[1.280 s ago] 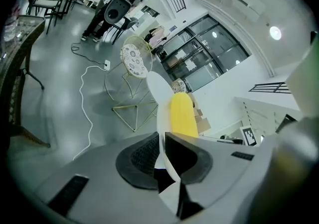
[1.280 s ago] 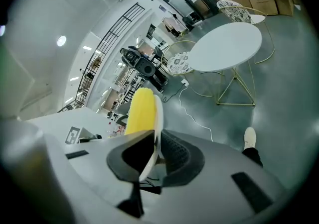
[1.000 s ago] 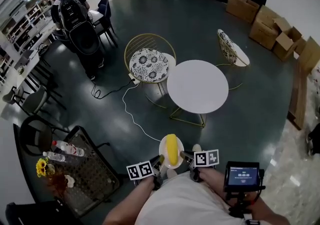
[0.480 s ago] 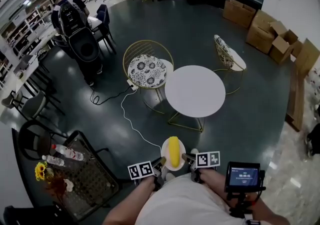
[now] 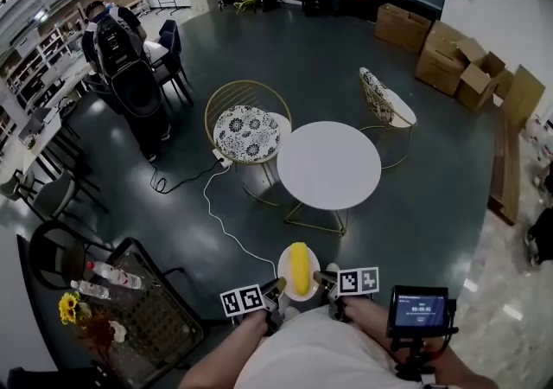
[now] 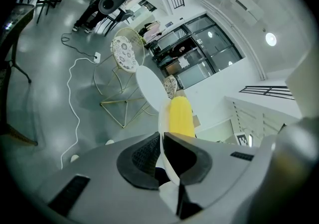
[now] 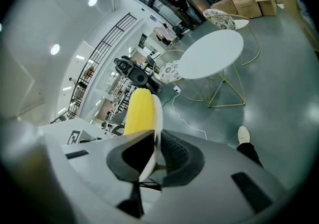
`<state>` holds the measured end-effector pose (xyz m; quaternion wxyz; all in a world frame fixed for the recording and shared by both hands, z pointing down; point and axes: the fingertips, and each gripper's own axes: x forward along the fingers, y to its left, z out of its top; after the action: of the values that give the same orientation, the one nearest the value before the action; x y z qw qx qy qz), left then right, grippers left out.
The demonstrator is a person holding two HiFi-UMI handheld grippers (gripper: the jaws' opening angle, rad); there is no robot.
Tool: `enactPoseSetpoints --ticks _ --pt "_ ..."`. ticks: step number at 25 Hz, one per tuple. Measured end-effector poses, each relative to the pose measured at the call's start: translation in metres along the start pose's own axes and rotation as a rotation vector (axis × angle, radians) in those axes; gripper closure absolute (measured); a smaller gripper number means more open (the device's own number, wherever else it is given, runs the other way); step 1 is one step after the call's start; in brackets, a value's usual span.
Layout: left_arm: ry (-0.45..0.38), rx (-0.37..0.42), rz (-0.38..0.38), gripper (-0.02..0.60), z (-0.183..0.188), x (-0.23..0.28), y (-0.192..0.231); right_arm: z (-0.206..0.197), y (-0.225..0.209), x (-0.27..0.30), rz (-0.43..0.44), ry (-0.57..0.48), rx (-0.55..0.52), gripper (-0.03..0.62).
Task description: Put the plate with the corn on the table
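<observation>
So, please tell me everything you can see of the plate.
The plate is small, round and white, with a smooth surface; I cannot tell the material. It is held roughly level in the air above the dark floor, not yet over the round white table. One yellow corn cob lies along its middle. The left gripper is shut on its left rim and the right gripper on its right rim. Nothing else touches it.

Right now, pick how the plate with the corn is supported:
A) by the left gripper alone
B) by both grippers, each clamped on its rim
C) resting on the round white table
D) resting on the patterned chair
B: the left gripper and right gripper each pinch the white plate by its rim.
</observation>
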<state>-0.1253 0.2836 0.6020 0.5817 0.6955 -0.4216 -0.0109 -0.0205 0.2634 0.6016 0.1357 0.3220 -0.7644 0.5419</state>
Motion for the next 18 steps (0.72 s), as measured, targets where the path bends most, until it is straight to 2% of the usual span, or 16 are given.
enactPoseSetpoints --ticks 5,18 --pt "0.006 0.016 -0.006 0.549 0.004 0.005 -0.002 0.005 -0.003 -0.001 -0.003 -0.015 0.003 0.545" --pt "-0.005 -0.003 0.001 0.549 0.014 -0.002 0.003 0.008 0.005 0.01 0.006 0.004 -0.001 0.545"
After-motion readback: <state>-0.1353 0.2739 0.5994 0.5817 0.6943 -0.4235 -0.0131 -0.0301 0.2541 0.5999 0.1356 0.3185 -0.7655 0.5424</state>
